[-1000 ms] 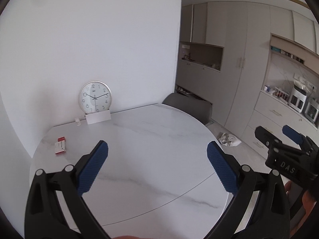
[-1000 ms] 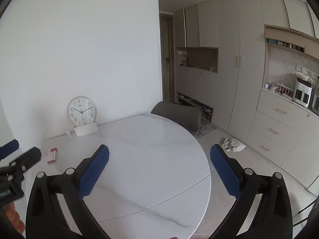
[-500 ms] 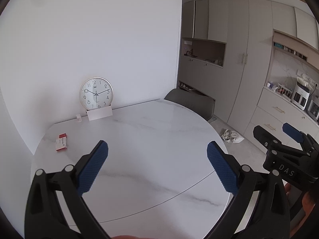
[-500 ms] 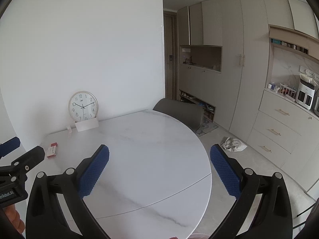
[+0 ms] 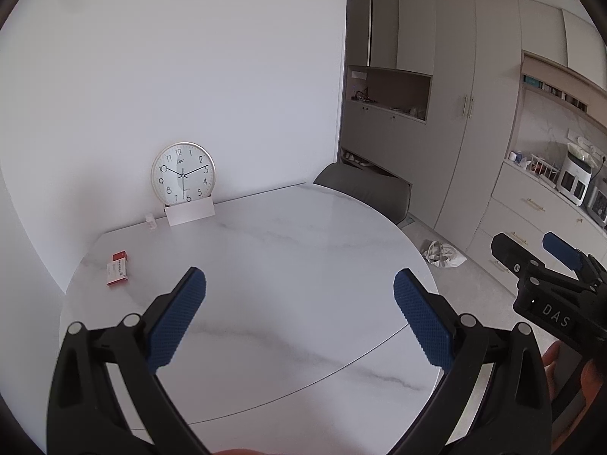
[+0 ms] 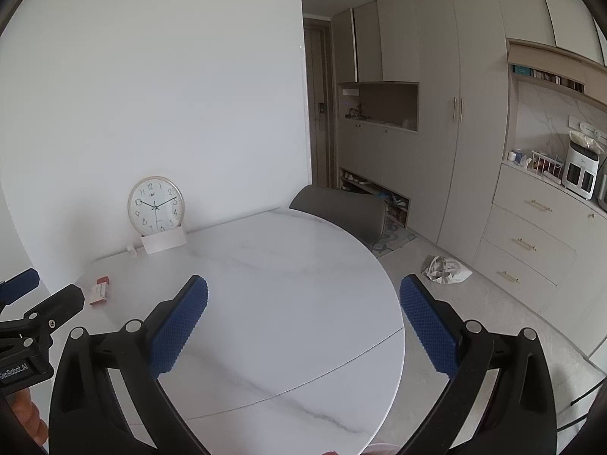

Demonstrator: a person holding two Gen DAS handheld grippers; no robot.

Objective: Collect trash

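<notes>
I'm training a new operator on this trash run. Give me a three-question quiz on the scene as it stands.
1. True or false: the left gripper holds the red box.
2. Where does the crumpled bag lie? A) on the table B) on the floor by the drawers C) on the chair
3. Fill in: the white card leans against the ____.

Key: 1. False, both the left and the right gripper are open and empty, and the box lies on the table. 2. B. 3. clock.
</notes>
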